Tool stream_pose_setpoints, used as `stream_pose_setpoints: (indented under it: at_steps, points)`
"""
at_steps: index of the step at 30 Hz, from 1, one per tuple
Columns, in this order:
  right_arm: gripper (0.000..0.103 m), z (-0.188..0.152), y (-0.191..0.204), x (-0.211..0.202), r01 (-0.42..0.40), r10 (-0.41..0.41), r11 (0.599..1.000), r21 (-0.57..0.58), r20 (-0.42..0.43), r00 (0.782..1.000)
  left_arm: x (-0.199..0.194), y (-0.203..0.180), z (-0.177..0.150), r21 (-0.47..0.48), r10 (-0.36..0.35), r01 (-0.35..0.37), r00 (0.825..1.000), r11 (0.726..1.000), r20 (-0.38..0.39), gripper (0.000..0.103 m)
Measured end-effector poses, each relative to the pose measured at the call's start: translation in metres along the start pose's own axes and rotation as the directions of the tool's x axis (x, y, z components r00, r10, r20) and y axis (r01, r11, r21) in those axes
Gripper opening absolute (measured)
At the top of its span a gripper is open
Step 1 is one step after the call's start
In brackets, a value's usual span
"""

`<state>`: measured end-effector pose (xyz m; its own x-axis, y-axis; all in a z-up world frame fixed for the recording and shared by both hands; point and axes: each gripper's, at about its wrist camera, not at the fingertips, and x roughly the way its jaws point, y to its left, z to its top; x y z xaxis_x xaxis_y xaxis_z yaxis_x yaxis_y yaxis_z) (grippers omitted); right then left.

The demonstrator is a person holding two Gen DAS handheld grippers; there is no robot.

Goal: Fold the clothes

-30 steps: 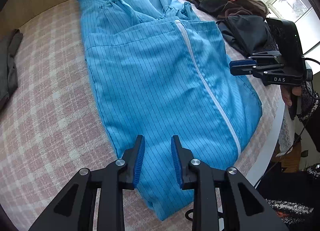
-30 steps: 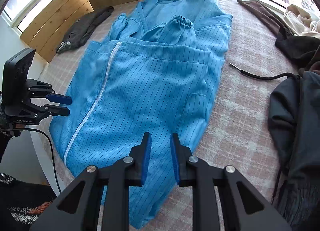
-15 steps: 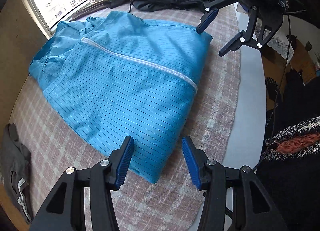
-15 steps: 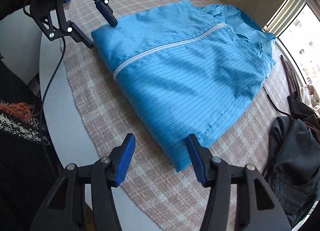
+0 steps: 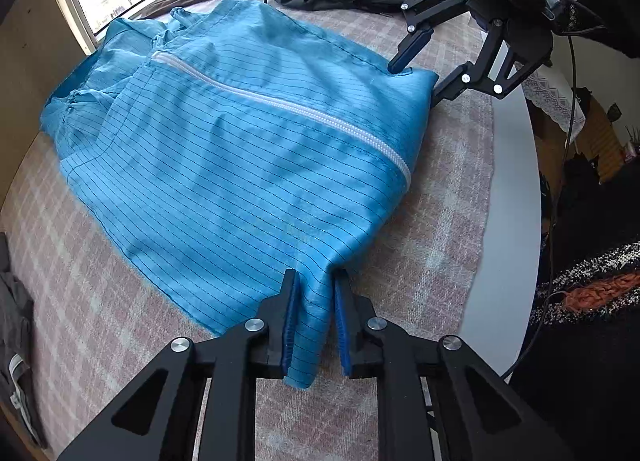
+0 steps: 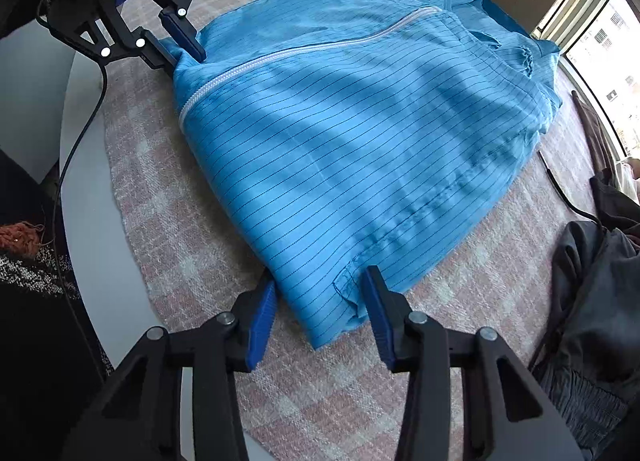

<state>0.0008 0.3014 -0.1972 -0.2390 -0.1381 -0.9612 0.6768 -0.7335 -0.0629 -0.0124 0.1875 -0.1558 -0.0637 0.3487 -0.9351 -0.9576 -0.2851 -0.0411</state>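
Left wrist view:
Garment: blue striped jacket (image 5: 240,165) w/ white zipper (image 5: 288,109), lying on pink plaid cloth (image 5: 448,197) over the table.
Left gripper (image 5: 314,321): pads pinching near hem corner, fabric bunched btwn them.
Right gripper (image 5: 416,65): at far hem corner, jaws spread either side of it.

Right wrist view:
Right gripper (image 6: 320,313): jaws spread wide, hem corner btwn pads, not pinched.
Left gripper (image 6: 180,45): on opposite hem corner.
Dark clothes (image 6: 592,281): piled beside jacket, on right.
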Motion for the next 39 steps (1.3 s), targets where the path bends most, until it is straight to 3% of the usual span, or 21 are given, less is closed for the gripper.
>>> stream_pose_setpoints:
  at_steps: [9, 16, 20, 23, 27, 32, 36, 39]
  points:
    - [0.014, -0.001, -0.006, -0.015, -0.031, 0.031, 0.999, -0.011, -0.019, 0.999, -0.017, -0.003, 0.006, -0.008, -0.023, 0.023, 1.000, 1.000, 0.012, 0.004]
    - [0.011, -0.025, 0.003, -0.040, -0.126, 0.126, 0.992, 0.002, -0.055, 0.991, -0.046, -0.026, -0.011, -0.034, -0.146, 0.147, 0.989, 0.989, 0.032, 0.004]
    - [0.010, -0.046, 0.031, -0.073, -0.216, 0.213, 0.976, -0.018, -0.110, 0.971, -0.075, -0.062, -0.021, -0.006, -0.225, 0.225, 0.974, 0.974, 0.028, 0.004]
    - [0.009, -0.050, 0.039, -0.103, -0.218, 0.215, 0.976, -0.021, -0.097, 0.972, -0.102, -0.071, -0.023, -0.012, -0.249, 0.250, 0.967, 0.968, 0.058, 0.004]
    - [0.009, -0.028, 0.034, -0.142, -0.152, 0.152, 0.988, 0.019, -0.005, 0.988, -0.132, -0.046, -0.009, -0.066, -0.238, 0.249, 0.961, 0.966, 0.139, 0.004]
    - [0.009, 0.013, 0.011, -0.167, -0.034, 0.031, 0.999, 0.026, 0.121, 0.992, -0.162, 0.016, 0.026, -0.081, -0.164, 0.188, 0.957, 0.979, 0.238, 0.004]
    - [0.009, 0.052, -0.037, -0.165, 0.016, -0.019, 1.000, 0.018, 0.157, 0.987, -0.155, 0.074, 0.065, -0.094, -0.105, 0.135, 0.958, 0.986, 0.266, 0.004]
    - [0.009, 0.086, -0.085, -0.151, 0.018, -0.020, 1.000, 0.015, 0.154, 0.988, -0.135, 0.127, 0.092, -0.125, -0.113, 0.150, 0.957, 0.981, 0.268, 0.004]
